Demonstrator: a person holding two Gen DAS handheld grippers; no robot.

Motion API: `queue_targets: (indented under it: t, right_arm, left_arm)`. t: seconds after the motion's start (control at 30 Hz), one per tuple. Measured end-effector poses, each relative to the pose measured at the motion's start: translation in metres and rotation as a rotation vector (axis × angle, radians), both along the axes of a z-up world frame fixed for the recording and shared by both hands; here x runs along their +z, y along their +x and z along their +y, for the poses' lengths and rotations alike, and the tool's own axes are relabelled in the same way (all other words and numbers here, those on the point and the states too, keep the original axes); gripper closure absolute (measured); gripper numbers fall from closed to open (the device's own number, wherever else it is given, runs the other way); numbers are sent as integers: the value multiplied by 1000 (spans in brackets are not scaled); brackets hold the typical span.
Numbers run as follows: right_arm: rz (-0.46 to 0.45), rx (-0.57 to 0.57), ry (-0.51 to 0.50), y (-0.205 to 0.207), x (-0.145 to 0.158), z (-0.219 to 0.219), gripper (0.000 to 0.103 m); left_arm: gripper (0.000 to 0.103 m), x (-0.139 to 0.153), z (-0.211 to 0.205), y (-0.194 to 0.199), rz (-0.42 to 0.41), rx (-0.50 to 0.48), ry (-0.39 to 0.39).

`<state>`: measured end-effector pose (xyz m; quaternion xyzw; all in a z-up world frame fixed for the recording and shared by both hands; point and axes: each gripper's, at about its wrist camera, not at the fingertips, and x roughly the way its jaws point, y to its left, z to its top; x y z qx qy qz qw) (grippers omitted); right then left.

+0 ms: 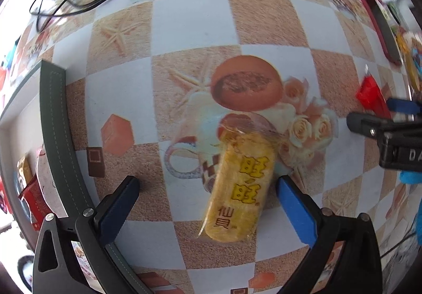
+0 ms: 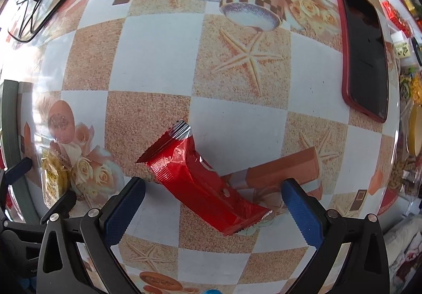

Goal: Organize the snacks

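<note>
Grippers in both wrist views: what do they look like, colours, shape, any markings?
The left gripper and right gripper match: black angular frames with triangular cut-outs and silver round bolt heads. Each has two fingers faced with blue pads, serrated along the inner edge. White lettering shows on the right gripper's black body at the left view's edge. No sleeves visible.

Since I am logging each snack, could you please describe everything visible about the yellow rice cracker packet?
The yellow rice cracker packet is a clear, crinkly plastic wrapper around pale yellow crackers, printed with yellow and brown Chinese characters. It looks sealed and lies flat on the patterned tablecloth, tilted diagonally. It sits between the wide-open fingers of the left gripper, which do not touch it.
</note>
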<state>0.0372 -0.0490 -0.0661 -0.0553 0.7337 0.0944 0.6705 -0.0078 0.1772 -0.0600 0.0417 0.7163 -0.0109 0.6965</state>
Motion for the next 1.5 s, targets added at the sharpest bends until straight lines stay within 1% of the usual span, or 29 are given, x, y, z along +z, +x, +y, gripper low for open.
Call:
queue_targets:
  t: [0.1,0.2,0.3,0.37,0.4,0.43,0.47,0.5,0.53,0.57,0.6,0.63,0.67,0.83,1.1,1.13,1.2,1.27,1.4,1.5]
  right_arm:
    - [-5,24,0,0,0,1,0]
    - [0,67,-4,3,0,6,0]
    - [16,97,-11,5,-2,11,0]
    - [20,103,-13,3,1,19,3]
    - [18,105,-12,2,3,21,6]
    - [15,110,-12,1,5,24,12]
    - [9,120,-10,-1,11,29,20]
    - [3,130,-9,-2,14,32,24]
    - [-2,139,-8,-2,18,34,36]
    - [-9,147,-6,-2,22,37,50]
    - [-15,150,-8,-2,25,40,58]
    - [-18,147,-8,-3,28,41,77]
    - [-8,130,2,-3,29,42,81]
    - [28,50,75,-14,35,42,81]
    - [56,10,171,-57,56,61,81]
    - [55,8,179,-62,59,64,81]
    - [49,9,196,-68,67,73,81]
    - [44,14,210,-71,75,80,81]
    - [31,25,229,-75,89,103,81]
    - [17,50,238,-66,91,113,81]
  left_arm:
    - [0,1,-16,-5,-1,-57,2]
    - [5,4,-29,-9,-8,-79,-4]
    - [15,9,-43,-12,-20,-108,-8]
    - [31,15,-49,-16,-35,-122,-8]
    - [36,18,-52,-17,-39,-123,-7]
    - [48,20,-54,-17,-44,-121,-7]
    - [61,22,-57,-18,-47,-118,-7]
    - [63,24,-58,-18,-48,-116,-11]
    - [63,25,-55,-19,-41,-107,-31]
    - [64,26,-54,-19,-37,-103,-43]
    - [64,27,-55,-19,-32,-97,-54]
    - [64,28,-55,-20,-27,-91,-64]
    - [64,29,-55,-22,-24,-86,-68]
    - [64,45,-59,-40,-48,-95,-94]
    - [64,88,-54,-62,-110,-89,-133]
    - [64,91,-41,-65,-121,-89,-137]
    - [64,102,-35,-68,-142,-84,-140]
    - [64,115,-18,-75,-162,-74,-143]
    - [64,123,17,-74,-199,-38,-141]
    - [64,127,36,-73,-219,-8,-125]
